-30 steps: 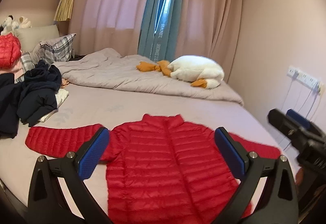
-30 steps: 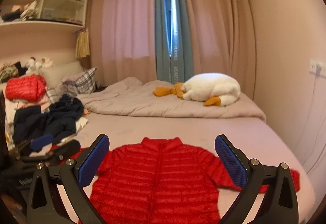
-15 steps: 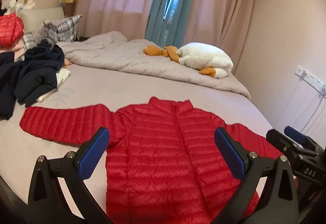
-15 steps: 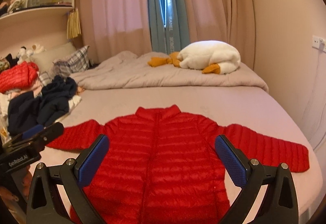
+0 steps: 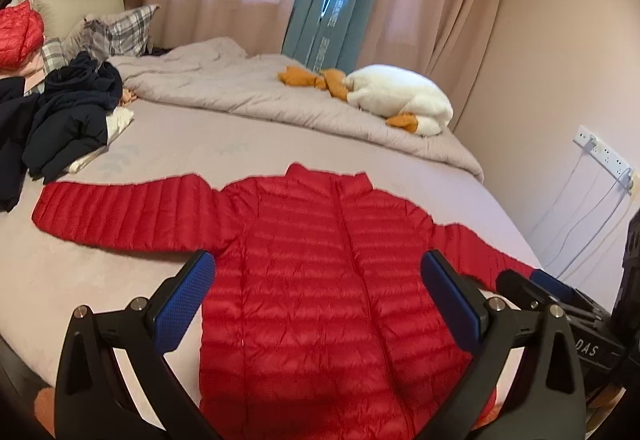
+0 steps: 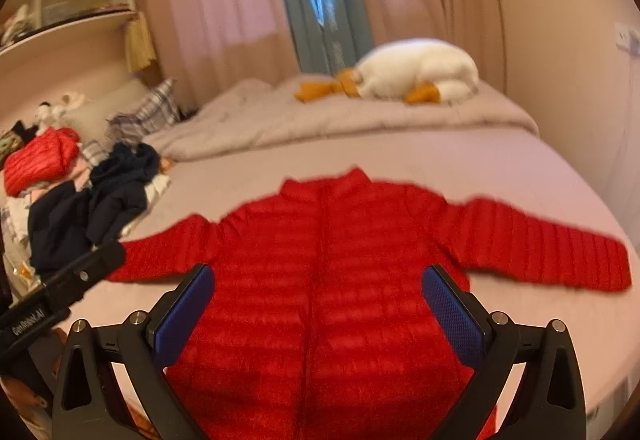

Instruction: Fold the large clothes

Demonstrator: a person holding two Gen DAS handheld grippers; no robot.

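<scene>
A red quilted puffer jacket point(image 5: 320, 272) lies flat, front up, on the bed with both sleeves spread out; it also shows in the right wrist view point(image 6: 332, 280). My left gripper point(image 5: 320, 300) is open and empty, hovering above the jacket's body. My right gripper point(image 6: 320, 308) is open and empty, also above the jacket's body. The right gripper shows at the right edge of the left wrist view point(image 5: 560, 300), over the jacket's right sleeve. The left gripper shows at the left of the right wrist view point(image 6: 80, 272), near the left sleeve cuff.
A pile of dark navy clothes point(image 5: 68, 116) and a folded red jacket point(image 5: 18, 32) lie at the bed's left. A grey duvet point(image 5: 260, 96) with a white plush goose point(image 5: 400, 96) covers the far end. A wall with a power strip point(image 5: 600, 152) is at the right.
Both grippers have moved forward and tilted down toward the jacket, which now fills more of each view. The jacket itself has not moved. Both grippers stay open.
</scene>
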